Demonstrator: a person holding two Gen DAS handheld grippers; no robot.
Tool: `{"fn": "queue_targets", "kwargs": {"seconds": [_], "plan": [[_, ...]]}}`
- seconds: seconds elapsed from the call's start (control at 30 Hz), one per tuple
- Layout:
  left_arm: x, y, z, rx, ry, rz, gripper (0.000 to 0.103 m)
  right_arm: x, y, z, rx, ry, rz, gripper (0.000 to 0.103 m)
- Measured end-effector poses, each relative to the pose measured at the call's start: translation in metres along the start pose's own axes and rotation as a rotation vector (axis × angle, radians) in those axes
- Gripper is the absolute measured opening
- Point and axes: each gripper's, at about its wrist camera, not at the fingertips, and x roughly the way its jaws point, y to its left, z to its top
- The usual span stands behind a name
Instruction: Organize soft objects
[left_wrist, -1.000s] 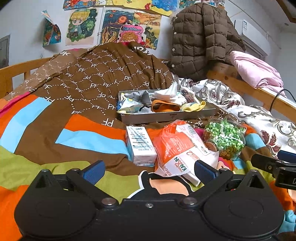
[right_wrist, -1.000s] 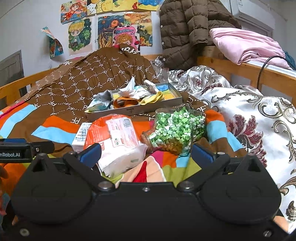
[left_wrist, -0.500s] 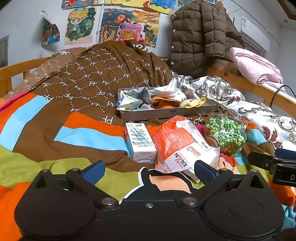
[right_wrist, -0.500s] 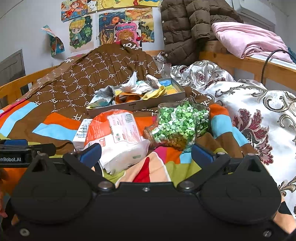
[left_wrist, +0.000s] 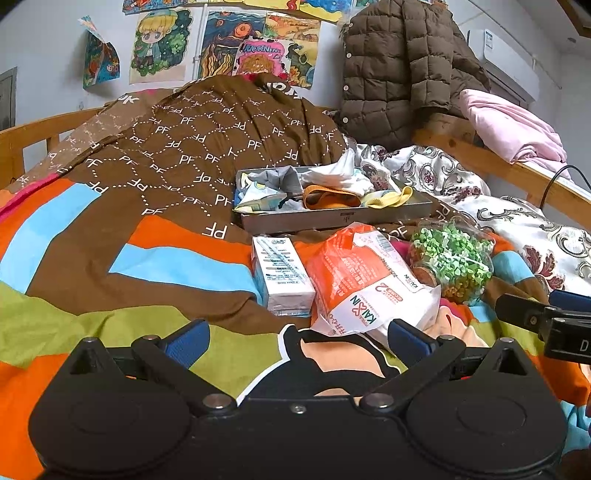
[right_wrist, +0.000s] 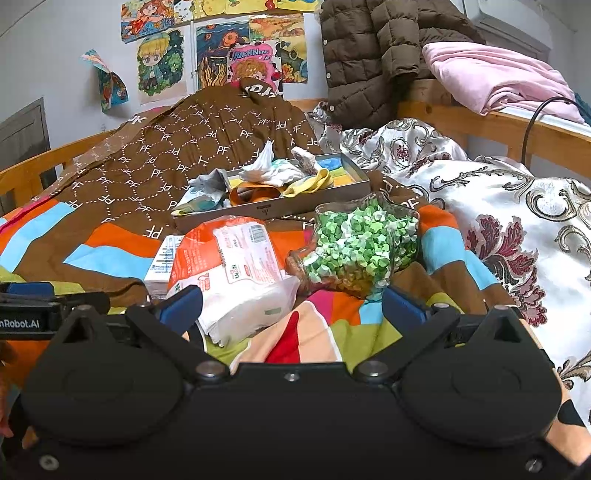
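Holding both grippers low over a bed, we are looking across a striped quilt of orange, blue, brown and green. Our left gripper is standing with its blue-tipped fingers spread wide and nothing between them, and our right gripper is likewise splayed and empty, hovering just above the quilt. In the left wrist view the right gripper is showing at the right edge; in the right wrist view the left one is showing at the left edge.

Near us, in the middle of the scene, an orange-and-white tissue pack is lying on the quilt. Just left of it, touching or nearly so, a small white carton is lying flat. Just right of the pack a clear jar of green paper stars is lying tilted on its side, its cork end pointing toward the pack.

Farther off, beyond these three, a shallow grey tray is sitting on the brown patterned blanket. The soft things are lying jumbled in it: a grey cloth at the left, a white cloth bunched up at the middle far side, an orange band at the near middle, and a yellow band draping over the right part of the near rim.

At the far right a brown puffer jacket is hanging over a wooden rail, with a pink blanket beside it and a floral satin cover spreading below.
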Motion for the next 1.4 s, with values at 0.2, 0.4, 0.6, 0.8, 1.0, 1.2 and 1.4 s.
{"fn": "queue_targets", "kwargs": {"seconds": [0.2, 0.4, 0.6, 0.8, 1.0, 1.2, 1.4], "plan": [[-0.0001, 0.0004, 0.0004, 0.000, 0.000, -0.001, 0.102, 0.0000, -0.0003, 0.0000, 0.000, 0.000, 0.000, 0.102], [0.0004, 0.0012, -0.0021, -0.002, 0.003, 0.001, 0.102, 0.0008, -0.0007, -0.0007, -0.002, 0.000, 0.002, 0.102], [0.0006, 0.0021, -0.0035, -0.004, 0.006, 0.001, 0.102, 0.0023, -0.0005, -0.0027, -0.008, 0.002, 0.005, 0.102], [0.0005, 0.0024, -0.0041, -0.005, 0.007, 0.002, 0.102, 0.0025, 0.0002, -0.0028, -0.008, 0.002, 0.005, 0.102], [0.0008, 0.0026, -0.0050, -0.007, 0.012, 0.003, 0.102, 0.0025, 0.0007, -0.0030, -0.008, 0.002, 0.005, 0.102], [0.0005, 0.0027, -0.0060, -0.008, 0.013, 0.003, 0.102, 0.0024, 0.0013, -0.0031, -0.008, 0.002, 0.004, 0.102], [0.0005, 0.0013, -0.0067, -0.011, 0.016, 0.004, 0.102, 0.0024, 0.0018, -0.0031, -0.007, 0.001, 0.003, 0.102]]}}
